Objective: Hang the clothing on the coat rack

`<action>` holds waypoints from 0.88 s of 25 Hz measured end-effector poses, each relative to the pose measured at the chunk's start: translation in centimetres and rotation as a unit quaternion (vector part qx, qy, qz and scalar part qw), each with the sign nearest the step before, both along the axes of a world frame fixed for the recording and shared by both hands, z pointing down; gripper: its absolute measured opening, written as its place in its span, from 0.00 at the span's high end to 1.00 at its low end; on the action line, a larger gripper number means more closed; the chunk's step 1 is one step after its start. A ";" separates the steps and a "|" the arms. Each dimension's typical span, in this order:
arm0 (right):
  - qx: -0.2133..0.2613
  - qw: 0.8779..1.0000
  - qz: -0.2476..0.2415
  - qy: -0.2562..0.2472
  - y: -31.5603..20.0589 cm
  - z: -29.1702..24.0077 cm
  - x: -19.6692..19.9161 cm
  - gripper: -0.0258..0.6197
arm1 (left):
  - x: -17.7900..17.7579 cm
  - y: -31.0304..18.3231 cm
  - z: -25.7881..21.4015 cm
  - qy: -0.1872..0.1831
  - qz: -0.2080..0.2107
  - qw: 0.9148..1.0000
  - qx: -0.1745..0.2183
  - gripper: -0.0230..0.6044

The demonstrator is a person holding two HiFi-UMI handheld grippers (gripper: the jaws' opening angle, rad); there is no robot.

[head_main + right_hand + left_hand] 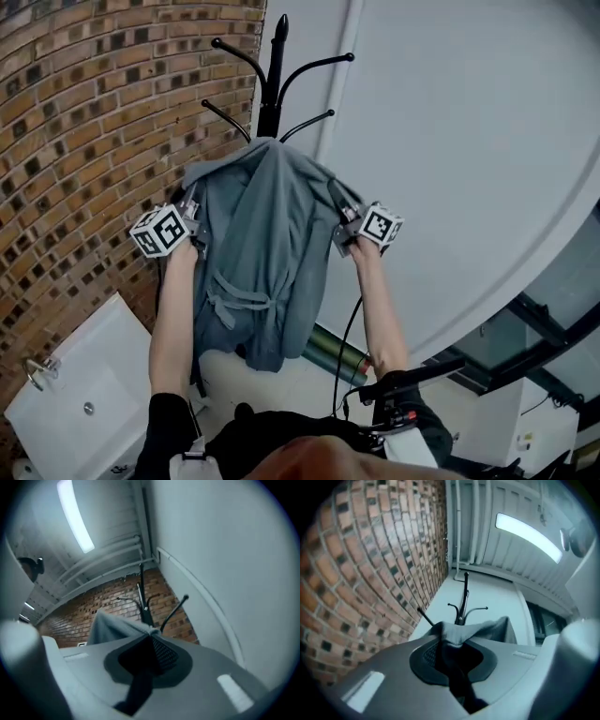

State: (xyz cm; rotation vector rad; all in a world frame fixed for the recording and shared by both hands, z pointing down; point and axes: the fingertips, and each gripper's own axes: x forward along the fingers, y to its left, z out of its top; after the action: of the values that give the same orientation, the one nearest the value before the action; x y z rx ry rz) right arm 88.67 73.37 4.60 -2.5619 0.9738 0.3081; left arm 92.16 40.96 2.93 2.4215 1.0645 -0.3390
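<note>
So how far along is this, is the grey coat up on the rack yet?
Done: the grey coat is lifted, its collar up against the coat rack. In hand: the left gripper and right gripper each have jaws shut on a shoulder. Left: whether it has caught on the rack is unclear; letting go remains.

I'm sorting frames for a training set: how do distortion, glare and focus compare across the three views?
Head view: evenly lit, grey garment sharp, brick wall bowed. Left gripper view: heavy fisheye, dark corners, ceiling light blown out, left gripper soft up close. Right gripper view: same dark corners, ceiling light glaring.
</note>
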 end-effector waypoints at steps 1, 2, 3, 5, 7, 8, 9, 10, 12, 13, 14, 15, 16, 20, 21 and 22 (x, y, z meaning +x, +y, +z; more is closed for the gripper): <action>0.006 0.999 -0.034 -0.008 -1.8 3.7 -1.4 0.93 | -1.1 1.3 2.7 -0.002 0.029 1.000 -0.005 0.94; 0.018 0.998 -0.067 -0.005 -3.9 5.8 -3.1 0.93 | -2.4 2.5 4.4 0.006 0.056 0.998 -0.013 0.94; 0.028 0.995 -0.091 0.003 -5.8 6.8 -4.7 0.93 | -3.7 3.7 5.4 0.018 0.077 0.997 -0.019 0.94; 0.031 0.994 -0.104 0.017 -7.9 7.1 -6.6 0.93 | -5.7 5.6 6.6 0.036 0.096 0.994 -0.023 0.93; 0.027 0.995 -0.093 0.024 -8.1 6.8 -7.0 0.93 | -6.5 6.3 7.9 0.048 0.092 0.994 -0.018 0.93; 0.027 0.996 -0.087 0.027 -7.9 6.5 -7.0 0.93 | -6.9 6.3 8.7 0.050 0.086 0.995 -0.008 0.90; 0.027 0.996 -0.079 0.031 -7.6 6.3 -7.1 0.93 | -7.4 6.2 9.6 0.049 0.080 0.996 0.005 0.83; 0.024 0.997 -0.070 0.036 -7.3 6.0 -7.3 0.93 | -8.1 5.9 10.7 0.046 0.072 0.996 0.016 0.77; 0.014 0.998 -0.042 0.047 -6.4 5.7 -8.1 0.92 | -10.2 5.0 13.0 0.037 0.051 0.998 0.028 0.70; 0.007 0.999 -0.023 0.048 -5.7 5.9 -8.5 0.89 | -11.8 4.5 14.0 0.029 0.037 0.998 0.034 0.70; 0.001 0.999 -0.003 0.046 -4.9 6.3 -8.9 0.84 | -13.8 4.2 14.8 0.023 0.026 0.999 0.040 0.70; -0.002 0.999 0.017 0.039 -4.0 6.8 -9.6 0.74 | -16.1 4.0 15.7 0.020 0.017 0.999 0.048 0.70; 0.000 0.999 0.034 0.029 -3.1 7.5 -10.4 0.70 | -18.6 3.8 16.5 0.019 0.009 0.998 0.056 0.70; 0.061 0.997 0.037 -0.006 -1.3 12.2 -15.4 0.67 | -29.7 1.1 21.0 -0.015 -0.039 0.997 0.061 0.70; 0.079 0.997 0.018 -0.014 -2.0 13.8 -16.9 0.68 | -32.3 0.0 22.7 -0.031 -0.050 0.997 0.057 0.70; 0.094 0.995 -0.007 -0.021 -3.1 15.4 -18.5 0.69 | -34.9 -1.0 24.3 -0.048 -0.059 0.996 0.050 0.70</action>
State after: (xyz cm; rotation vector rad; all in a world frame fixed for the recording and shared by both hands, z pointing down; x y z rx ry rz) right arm 70.13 70.30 19.99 -2.3812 0.9013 0.3241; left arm 57.31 39.97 27.27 2.5677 0.9185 -0.2098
